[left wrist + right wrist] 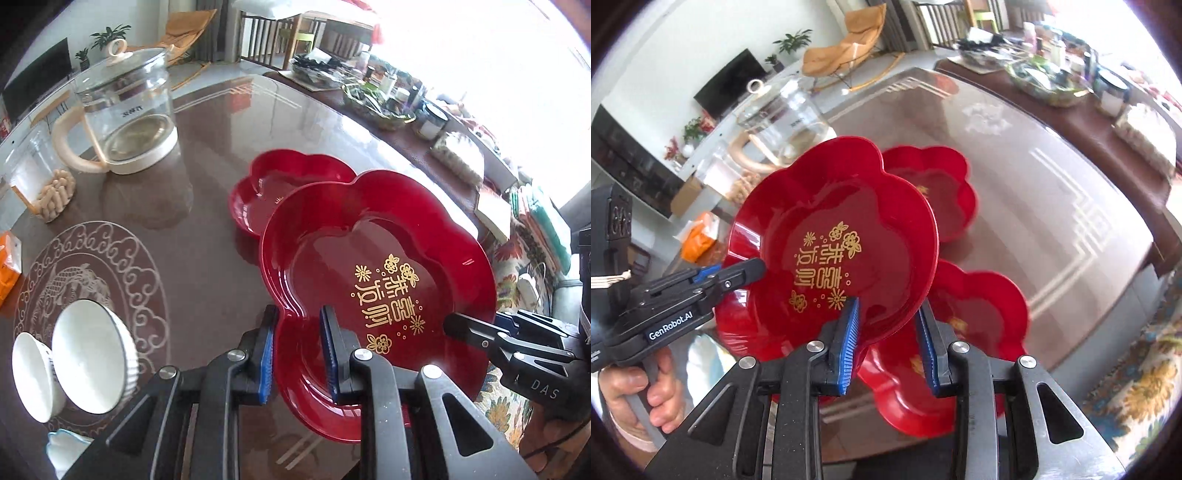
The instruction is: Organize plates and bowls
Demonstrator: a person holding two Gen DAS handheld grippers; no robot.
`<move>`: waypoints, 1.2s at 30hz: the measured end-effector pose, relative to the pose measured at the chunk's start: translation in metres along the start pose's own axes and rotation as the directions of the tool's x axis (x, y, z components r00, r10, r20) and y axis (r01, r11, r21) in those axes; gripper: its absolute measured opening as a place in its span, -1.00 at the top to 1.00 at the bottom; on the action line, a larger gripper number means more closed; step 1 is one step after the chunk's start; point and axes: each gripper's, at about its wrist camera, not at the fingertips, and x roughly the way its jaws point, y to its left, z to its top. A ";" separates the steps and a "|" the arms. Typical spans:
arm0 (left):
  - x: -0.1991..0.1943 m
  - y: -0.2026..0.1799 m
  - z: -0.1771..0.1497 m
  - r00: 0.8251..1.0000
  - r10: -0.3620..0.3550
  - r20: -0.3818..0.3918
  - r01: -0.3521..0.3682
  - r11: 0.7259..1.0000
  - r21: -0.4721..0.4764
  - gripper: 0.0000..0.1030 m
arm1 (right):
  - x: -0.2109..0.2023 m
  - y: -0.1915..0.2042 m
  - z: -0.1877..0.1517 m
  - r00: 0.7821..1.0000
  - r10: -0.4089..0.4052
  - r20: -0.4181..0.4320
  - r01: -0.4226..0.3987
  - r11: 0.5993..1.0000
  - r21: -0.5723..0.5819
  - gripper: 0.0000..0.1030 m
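A red flower-shaped plate with gold characters (pixel 376 280) is held in the air by both grippers. My left gripper (pixel 299 332) is shut on its near rim. My right gripper (pixel 888 314) is shut on the opposite rim; the plate also shows in the right wrist view (pixel 831 243). A second red plate (pixel 288 184) lies on the table beyond it, and a third red plate (pixel 979 321) lies below the held one. Two white bowls (pixel 92 354) sit on the table at the left.
A glass kettle (pixel 125 110) with a cream handle stands at the back left, a woven coaster (pixel 55 195) near it. The table's far right edge holds a green glass dish (pixel 376 103), jars and books. An orange pack (pixel 7 266) lies at the left edge.
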 end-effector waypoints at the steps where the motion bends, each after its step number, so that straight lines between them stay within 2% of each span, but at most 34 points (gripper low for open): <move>1: 0.009 -0.013 -0.004 1.000 0.003 -0.014 -0.003 1.000 0.011 0.58 | 0.001 -0.012 -0.008 1.000 -0.013 -0.008 0.013 1.000 0.027 0.35; 4: 0.034 -0.036 -0.012 0.999 0.033 -0.040 -0.031 0.998 0.051 0.57 | 0.007 -0.047 -0.029 0.999 -0.028 -0.027 0.031 0.994 0.107 0.35; 7: 0.047 -0.049 -0.018 0.996 0.083 -0.043 -0.078 0.993 0.093 0.57 | 0.017 -0.063 -0.044 0.999 -0.028 -0.036 0.032 0.990 0.140 0.34; 11: 0.056 -0.056 -0.023 0.988 0.147 -0.050 -0.139 0.980 0.142 0.56 | 0.024 -0.060 -0.053 0.999 -0.034 -0.031 0.038 0.989 0.141 0.34; 15: 0.056 -0.059 -0.022 0.979 0.203 -0.025 -0.196 0.964 0.178 0.52 | 0.020 -0.054 -0.058 0.998 -0.058 -0.004 0.058 0.990 0.129 0.21; 16: 0.055 -0.059 -0.021 0.978 0.208 -0.017 -0.202 0.963 0.181 0.51 | 0.019 -0.052 -0.059 0.998 -0.066 0.003 0.065 0.991 0.120 0.13; 19: 0.049 -0.056 -0.013 0.981 0.195 -0.002 -0.192 0.968 0.165 0.51 | 0.018 -0.049 -0.063 0.999 -0.052 0.000 0.052 0.993 0.105 -0.17; 23: 0.033 -0.047 -0.006 0.984 0.177 0.029 -0.179 0.975 0.130 0.51 | 0.013 -0.048 -0.074 0.999 -0.035 -0.015 0.037 0.993 0.117 -0.17; 30: -0.005 -0.015 -0.018 0.985 0.152 0.077 -0.158 0.984 0.079 0.51 | -0.021 -0.052 -0.090 0.998 -0.008 0.066 -0.002 0.990 0.142 -0.17; 33: -0.015 0.005 -0.037 0.992 0.109 0.064 -0.110 0.994 0.017 0.51 | -0.034 -0.057 -0.101 0.992 -0.024 0.127 0.004 0.988 0.153 -0.19; 36: -0.022 0.025 -0.065 0.998 0.034 0.051 -0.030 0.996 -0.085 0.51 | -0.044 -0.060 -0.117 0.976 -0.088 0.200 0.057 0.986 0.155 -0.20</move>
